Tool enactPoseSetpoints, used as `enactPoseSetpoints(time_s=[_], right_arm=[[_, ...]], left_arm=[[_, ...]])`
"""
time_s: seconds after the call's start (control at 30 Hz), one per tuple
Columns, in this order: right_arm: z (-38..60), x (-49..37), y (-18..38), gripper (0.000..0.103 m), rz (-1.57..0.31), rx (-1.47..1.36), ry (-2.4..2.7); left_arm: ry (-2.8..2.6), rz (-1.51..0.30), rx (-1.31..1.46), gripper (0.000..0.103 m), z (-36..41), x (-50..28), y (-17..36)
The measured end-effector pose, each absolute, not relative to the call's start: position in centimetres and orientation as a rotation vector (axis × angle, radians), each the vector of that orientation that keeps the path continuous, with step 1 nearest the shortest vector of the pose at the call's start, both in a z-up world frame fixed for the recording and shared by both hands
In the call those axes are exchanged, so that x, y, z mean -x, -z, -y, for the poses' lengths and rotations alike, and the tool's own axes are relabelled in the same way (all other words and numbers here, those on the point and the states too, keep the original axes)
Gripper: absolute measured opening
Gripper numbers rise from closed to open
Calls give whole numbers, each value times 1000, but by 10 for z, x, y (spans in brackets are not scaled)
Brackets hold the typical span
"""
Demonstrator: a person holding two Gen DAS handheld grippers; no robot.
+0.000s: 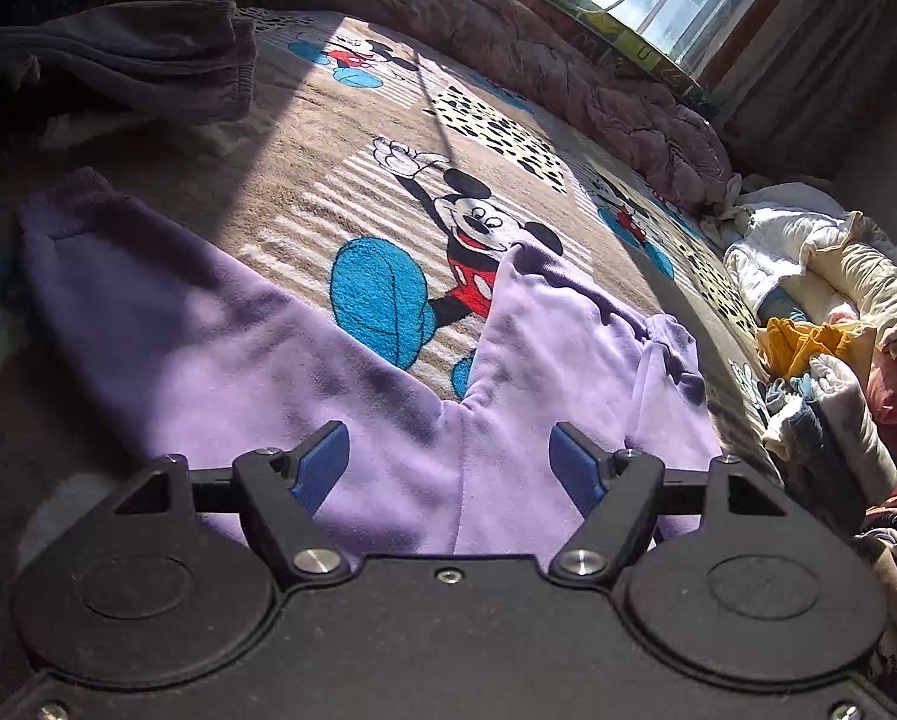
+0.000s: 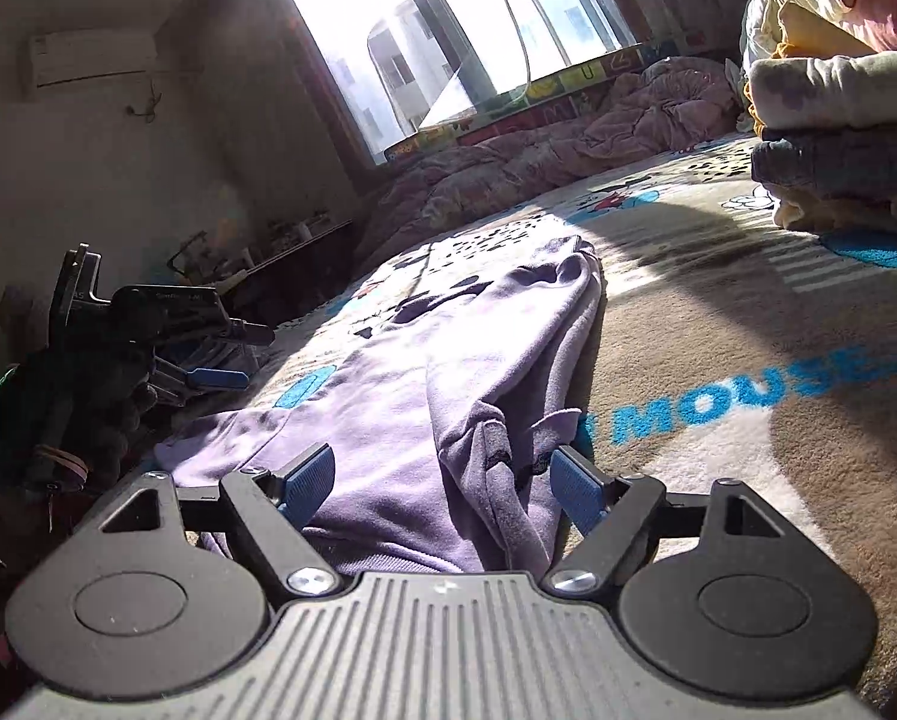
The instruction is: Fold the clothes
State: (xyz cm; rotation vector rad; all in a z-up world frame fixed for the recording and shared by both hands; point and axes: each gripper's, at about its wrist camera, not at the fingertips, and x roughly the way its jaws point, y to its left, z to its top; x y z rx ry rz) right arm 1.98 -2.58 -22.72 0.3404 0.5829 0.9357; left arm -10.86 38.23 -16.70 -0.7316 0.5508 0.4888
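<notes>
The left gripper point(image 1: 449, 461) hangs above the lilac garment point(image 1: 220, 348), pointing downward along it, its jaws spread wide with nothing pressed between the blue pads point(image 1: 322, 465). The right gripper point(image 2: 445, 483) sits low at the near end of the same garment, pointing almost level, its jaws likewise wide apart, cloth lying between them but not clamped. In the right wrist view a dark-gloved hand point(image 2: 82, 396) carries the left gripper at that garment's left edge.
</notes>
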Motion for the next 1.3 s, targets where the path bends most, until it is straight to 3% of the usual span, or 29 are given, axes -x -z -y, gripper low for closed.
enactPoseSetpoints(time_s=[0.1,0.3,0.53,0.67,0.83,1.0,1.03,1.1,1.3], right_arm=[[38,-25,237,94,-670,-457,-869],[55,-22,244,96,-753,-556,-804],[75,-12,246,99,-792,-622,-752],[73,-13,249,100,-802,-588,-725],[67,-12,254,100,-807,-525,-715],[62,-9,255,102,-799,-489,-718],[61,-9,255,102,-796,-485,-719],[60,-9,255,102,-787,-486,-718],[60,-13,254,102,-760,-519,-724]], left_arm=[[-533,-516,829,81,-392,147,176],[-626,-387,1012,82,-415,207,202],[-653,-252,1168,79,-469,225,233],[-668,-167,1188,72,-505,224,239],[-685,-153,1180,43,-543,216,244],[-649,-167,1173,31,-556,203,242],[-624,-163,1167,21,-555,201,240],[-552,-150,1093,12,-541,195,222],[-346,-134,914,12,-478,153,155]])
